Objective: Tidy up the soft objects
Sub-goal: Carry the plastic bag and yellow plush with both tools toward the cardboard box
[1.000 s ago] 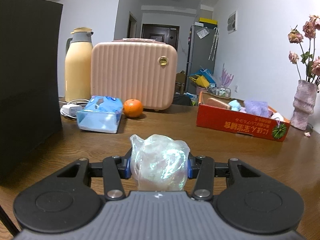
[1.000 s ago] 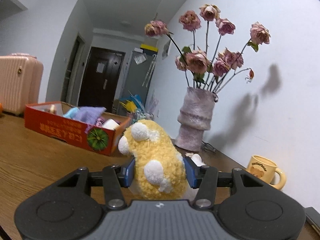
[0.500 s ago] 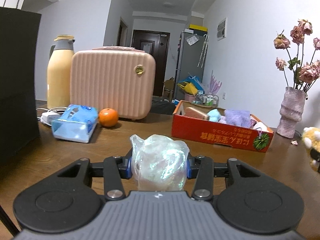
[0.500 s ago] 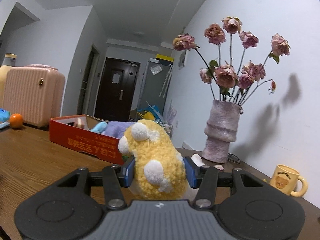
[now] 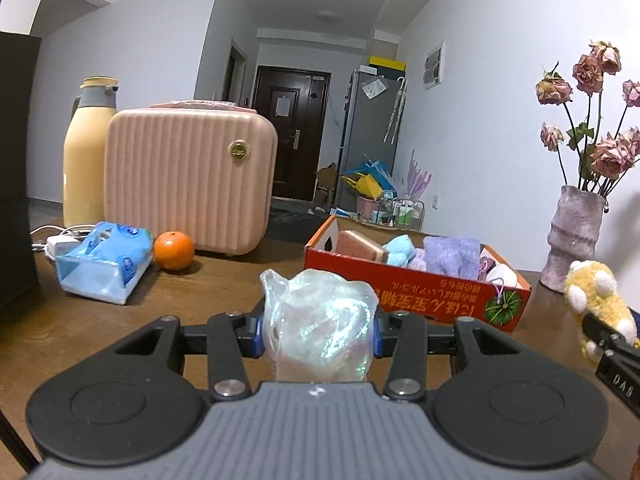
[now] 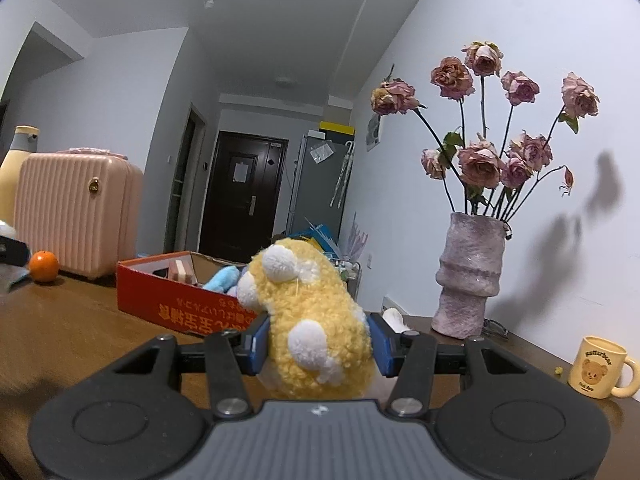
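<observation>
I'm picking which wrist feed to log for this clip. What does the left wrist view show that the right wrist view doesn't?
Only the left wrist view shows the left claw shut on an iridescent plastic bundle, a blue tissue pack, and the purple cloth in the box.

Only the right wrist view shows the yellow bear mug and the right claw gripping the toy head-on.

Both show the red box, the yellow plush toy, orange, pink case and flower vase.

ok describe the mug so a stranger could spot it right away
Find the vase of dried roses by the white wall. The mug stands on the table to its right, apart from it. It is pale yellow with a bear face printed on it.
</observation>
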`<action>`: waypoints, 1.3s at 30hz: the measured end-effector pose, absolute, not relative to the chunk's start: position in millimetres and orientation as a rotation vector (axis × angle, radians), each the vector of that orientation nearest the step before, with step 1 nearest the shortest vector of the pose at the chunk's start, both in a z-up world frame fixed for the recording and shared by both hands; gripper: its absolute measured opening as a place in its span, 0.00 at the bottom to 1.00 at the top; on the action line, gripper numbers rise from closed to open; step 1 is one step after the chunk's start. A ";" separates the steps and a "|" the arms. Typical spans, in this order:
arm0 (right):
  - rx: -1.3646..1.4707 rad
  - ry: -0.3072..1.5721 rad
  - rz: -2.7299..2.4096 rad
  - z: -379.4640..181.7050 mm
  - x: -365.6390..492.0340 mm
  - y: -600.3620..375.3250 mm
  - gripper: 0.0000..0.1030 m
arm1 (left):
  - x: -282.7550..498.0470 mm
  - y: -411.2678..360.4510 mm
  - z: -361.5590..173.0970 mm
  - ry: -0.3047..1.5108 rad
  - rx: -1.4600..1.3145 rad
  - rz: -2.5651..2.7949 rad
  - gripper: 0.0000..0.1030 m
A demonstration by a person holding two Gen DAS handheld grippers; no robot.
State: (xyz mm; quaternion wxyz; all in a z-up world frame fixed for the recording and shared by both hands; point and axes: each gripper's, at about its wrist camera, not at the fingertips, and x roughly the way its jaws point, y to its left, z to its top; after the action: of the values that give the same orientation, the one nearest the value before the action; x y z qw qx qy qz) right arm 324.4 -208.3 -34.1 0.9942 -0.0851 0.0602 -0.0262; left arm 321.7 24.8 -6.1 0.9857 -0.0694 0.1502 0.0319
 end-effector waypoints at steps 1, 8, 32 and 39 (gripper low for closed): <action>-0.168 0.118 -0.051 -34.0 326.9 -206.6 0.49 | 325.3 22.4 -5.2 0.300 -0.140 0.064 0.44; -0.143 0.089 -0.048 -31.8 346.5 -197.7 0.49 | 351.1 4.7 -2.1 0.282 -0.141 0.055 0.44; -0.116 0.040 -0.038 -30.9 417.7 -180.1 0.49 | 436.3 -28.5 0.8 0.246 -0.154 0.038 0.44; -0.122 0.033 -0.031 -31.5 443.8 -178.5 0.49 | 464.9 -34.4 1.8 0.239 -0.165 0.034 0.44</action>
State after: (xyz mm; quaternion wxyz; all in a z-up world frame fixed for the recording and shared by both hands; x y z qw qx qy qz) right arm 443.8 -178.5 -31.5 0.9979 -0.0607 0.0164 -0.0154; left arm 464.9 -34.4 1.8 0.9894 -0.0821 0.1189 0.0168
